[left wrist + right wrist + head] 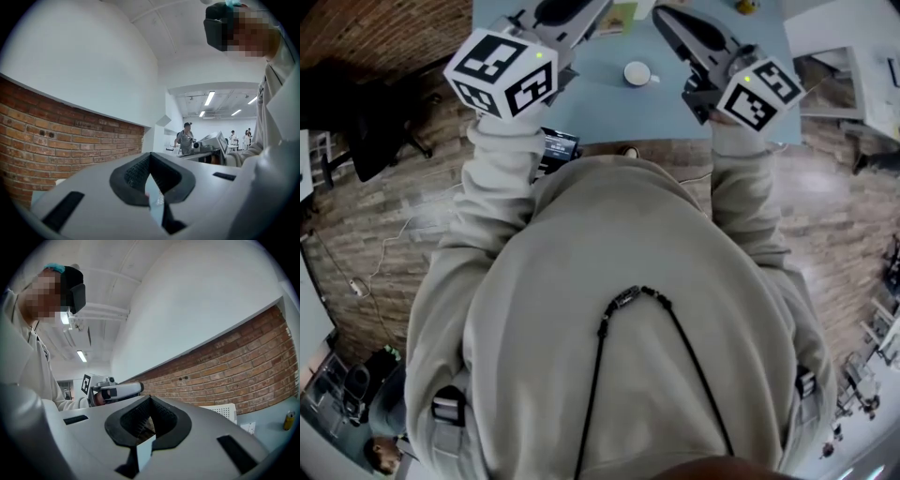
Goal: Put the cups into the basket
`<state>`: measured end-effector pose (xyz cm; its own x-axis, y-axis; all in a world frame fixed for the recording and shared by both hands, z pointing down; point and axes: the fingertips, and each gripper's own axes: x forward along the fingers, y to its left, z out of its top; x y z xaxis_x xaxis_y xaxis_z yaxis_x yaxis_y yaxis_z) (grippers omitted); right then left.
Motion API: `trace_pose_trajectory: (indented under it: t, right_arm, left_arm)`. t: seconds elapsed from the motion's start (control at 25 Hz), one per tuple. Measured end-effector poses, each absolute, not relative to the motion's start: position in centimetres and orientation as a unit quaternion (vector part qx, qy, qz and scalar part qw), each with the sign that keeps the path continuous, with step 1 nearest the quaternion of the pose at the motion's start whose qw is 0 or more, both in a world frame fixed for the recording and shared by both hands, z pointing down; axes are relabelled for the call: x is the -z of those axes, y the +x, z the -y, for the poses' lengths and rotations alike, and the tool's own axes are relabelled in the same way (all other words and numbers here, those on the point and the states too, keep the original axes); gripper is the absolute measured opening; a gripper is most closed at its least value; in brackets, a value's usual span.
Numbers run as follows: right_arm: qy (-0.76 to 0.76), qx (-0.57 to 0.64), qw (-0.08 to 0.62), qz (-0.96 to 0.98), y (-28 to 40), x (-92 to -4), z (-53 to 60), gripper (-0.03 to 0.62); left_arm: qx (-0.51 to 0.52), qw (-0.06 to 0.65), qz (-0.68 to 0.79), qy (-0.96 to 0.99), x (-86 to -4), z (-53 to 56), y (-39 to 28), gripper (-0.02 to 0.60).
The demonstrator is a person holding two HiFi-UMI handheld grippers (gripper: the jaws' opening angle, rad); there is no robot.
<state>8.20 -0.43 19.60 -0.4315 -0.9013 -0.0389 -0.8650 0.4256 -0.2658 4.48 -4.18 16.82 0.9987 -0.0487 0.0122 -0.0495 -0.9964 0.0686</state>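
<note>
Head view: a person in a light hooded top is seen from above, and both tools are held out level over a blue table (pixel 609 117).
Left gripper (pixel 150 174): it is clenched, the black pads are pressed together and nothing is held between them.
Right gripper (pixel 148 418): it is clenched in the same way and is empty.
Cup (pixel 637 73): one white cup with a handle stands upright on the table, between the two grippers, and is touched by neither. No other cup is seen.
Basket: it is not identified with certainty. A white perforated thing (pixel 220 412) is seen beyond the right gripper, but it cannot be told whether this is the basket.
Stage: the task is judged as not begun, because no cup is grasped yet.
Risk of knocking: if the cup is approached with the jaws together, it would probably be pushed or tipped, not taken.
Risk of slipping: the glazed wall looks smooth, so a shallow grip on the rim could be lost during carrying.
Risk of collision: both grippers are near the same cup, so they could strike each other.
</note>
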Motion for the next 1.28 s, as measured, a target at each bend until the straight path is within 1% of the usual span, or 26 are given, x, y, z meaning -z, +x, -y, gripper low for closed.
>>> trace_pose_trajectory:
  t: [0.28, 0.48, 0.64, 0.72, 0.88, 1.28]
  right_arm:
    - [-0.504, 0.122, 0.098, -0.85, 10.8, -21.9, 0.7, 0.011]
    - [-0.493, 0.141, 0.105, -0.852, 12.0, -23.3, 1.6, 0.011]
    - [-0.5, 0.157, 0.108, -0.845, 12.2, -23.6, 5.3, 0.011]
    - [-0.501, 0.161, 0.103, -0.844, 11.9, -23.8, 6.8, 0.011]
    - [-0.511, 0.155, 0.092, -0.84, 12.3, -24.2, 5.6, 0.011]
    - [-0.529, 0.13, 0.051, -0.837, 11.6, -23.1, 7.7, 0.011]
  left_arm:
    - [-0.014, 0.07, 0.051, 0.996, -17.6, 5.4, 7.0, -0.002]
    - [-0.027, 0.077, 0.058, 0.995, -18.3, 6.6, 8.7, -0.002]
    - [-0.037, 0.088, 0.057, 0.994, -18.7, 10.2, 8.4, -0.002]
    - [-0.036, 0.092, 0.056, 0.994, -18.7, 11.7, 8.1, -0.002]
    - [-0.025, 0.093, 0.045, 0.994, -19.0, 10.9, 8.6, -0.002]
    - [0.011, 0.094, 0.018, 0.995, -18.6, 13.0, 8.5, -0.002]
